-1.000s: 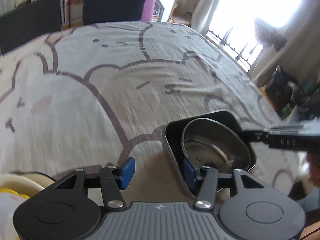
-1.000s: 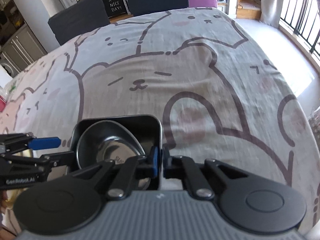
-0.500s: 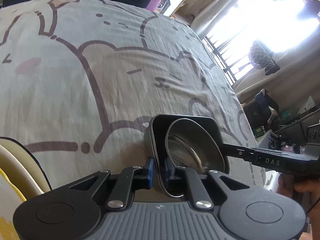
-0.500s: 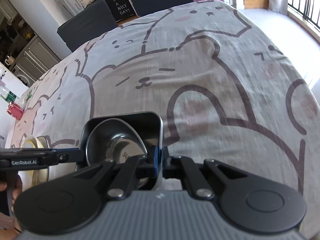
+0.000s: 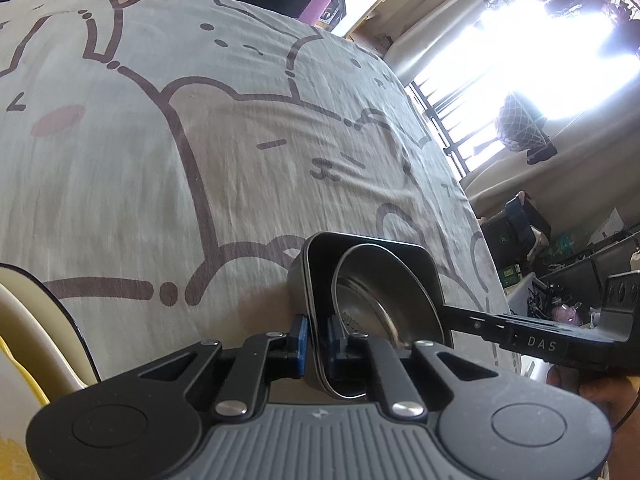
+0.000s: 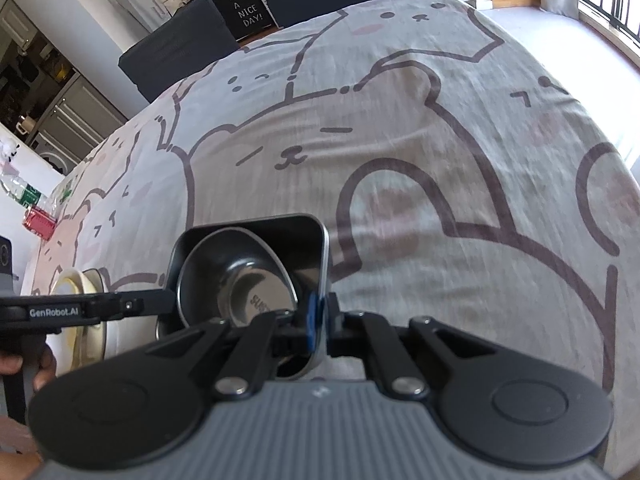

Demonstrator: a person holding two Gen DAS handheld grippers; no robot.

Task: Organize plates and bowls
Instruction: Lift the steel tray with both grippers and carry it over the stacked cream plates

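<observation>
Left tool now clamped — tray rim

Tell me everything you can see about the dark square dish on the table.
The dark square dish has rounded corners, a thin pale rim and a matte, metal-looking wall. It sits over the printed tablecloth, and whether it still rests on it is unclear. A shiny steel bowl leans tilted inside it. The left tongs pinch one side wall; the right tongs pinch the opposite wall.

Cream plate cut off left
</observation>
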